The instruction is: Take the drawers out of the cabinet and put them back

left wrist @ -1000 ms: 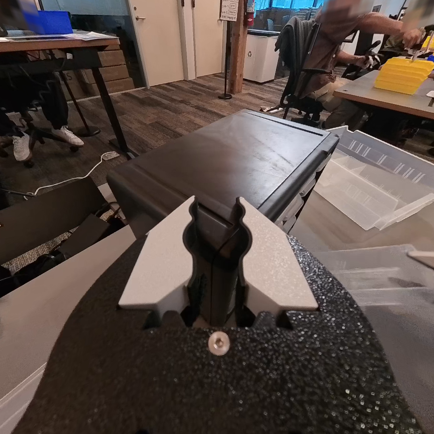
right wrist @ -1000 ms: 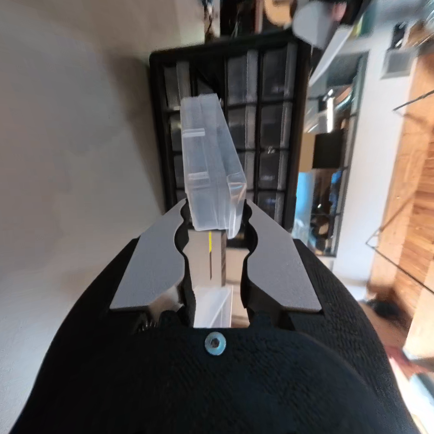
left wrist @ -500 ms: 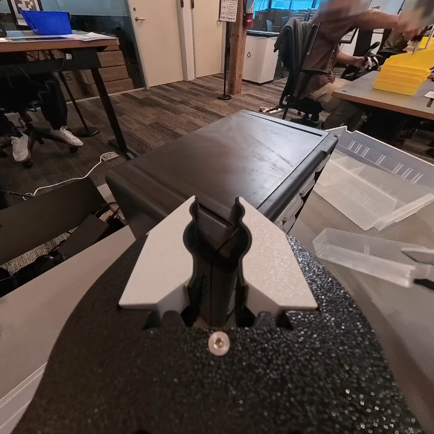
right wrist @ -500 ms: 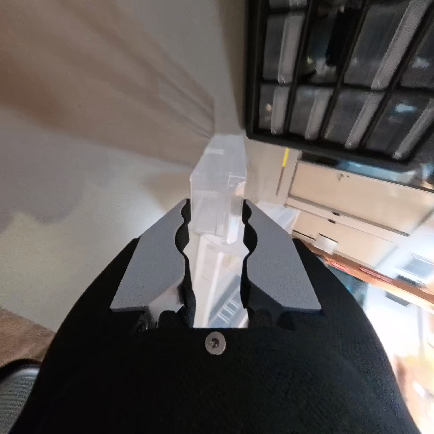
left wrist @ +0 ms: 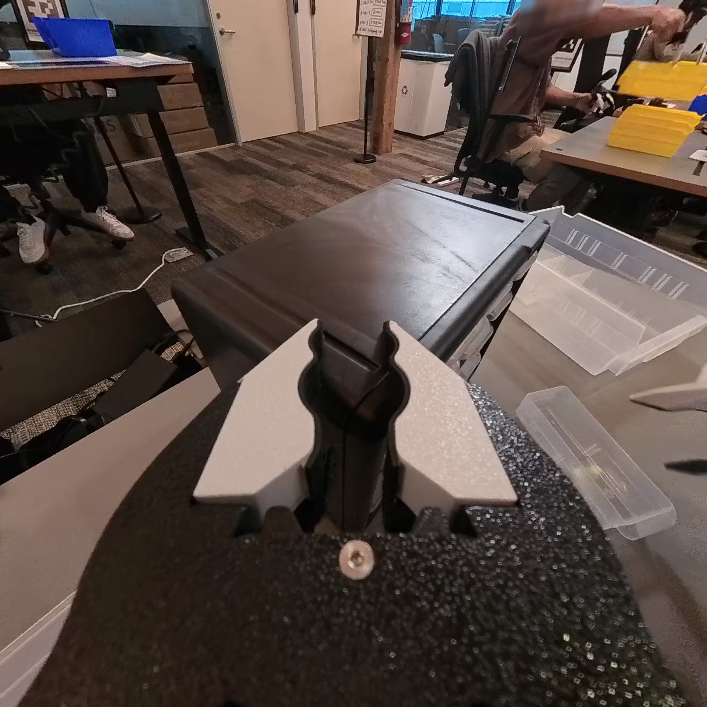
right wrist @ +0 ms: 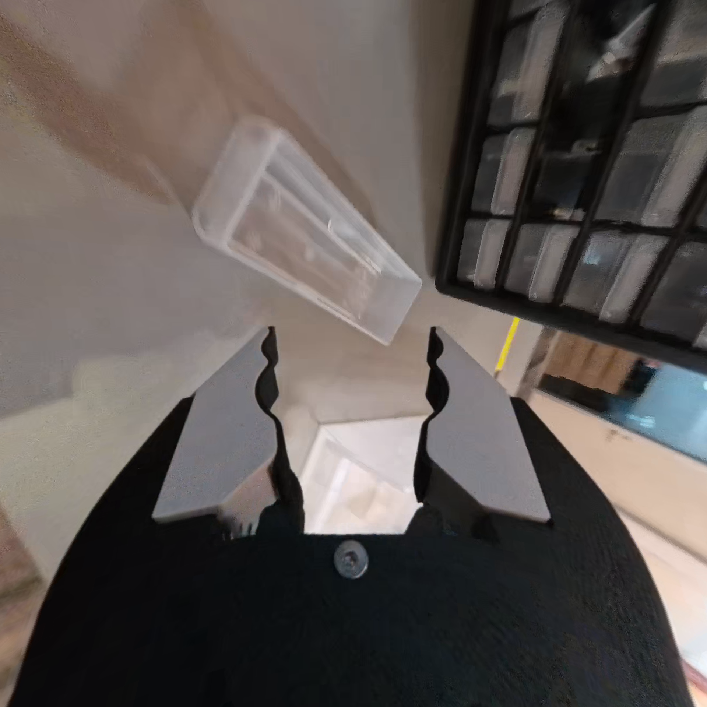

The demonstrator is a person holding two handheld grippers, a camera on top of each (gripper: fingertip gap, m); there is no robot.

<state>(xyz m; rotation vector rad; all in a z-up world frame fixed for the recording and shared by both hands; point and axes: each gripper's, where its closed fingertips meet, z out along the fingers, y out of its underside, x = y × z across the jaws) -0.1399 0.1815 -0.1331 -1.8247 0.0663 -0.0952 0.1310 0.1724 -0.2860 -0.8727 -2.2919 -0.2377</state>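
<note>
The black cabinet (left wrist: 367, 264) stands on the grey table. My left gripper (left wrist: 354, 329) is shut on its near top corner. In the right wrist view the cabinet's front (right wrist: 597, 183) shows a grid of small clear drawers at the upper right. A small clear drawer (right wrist: 302, 229) lies loose on the table just ahead of my right gripper (right wrist: 350, 333), which is open and empty. The same drawer also shows in the left wrist view (left wrist: 593, 459), to the right of the cabinet, with a right finger (left wrist: 673, 398) at the frame's edge beside it.
A large clear bin (left wrist: 627, 264) holding bigger clear drawers (left wrist: 597, 317) sits right of the cabinet. The table edge (left wrist: 95, 432) drops off on the left, with dark gear below. A person sits at another desk with yellow bins (left wrist: 650, 130) at the far right.
My right gripper carried the small clear drawer away from the cabinet's front, down to the table, then opened and let it go. My left gripper stayed shut on the cabinet.
</note>
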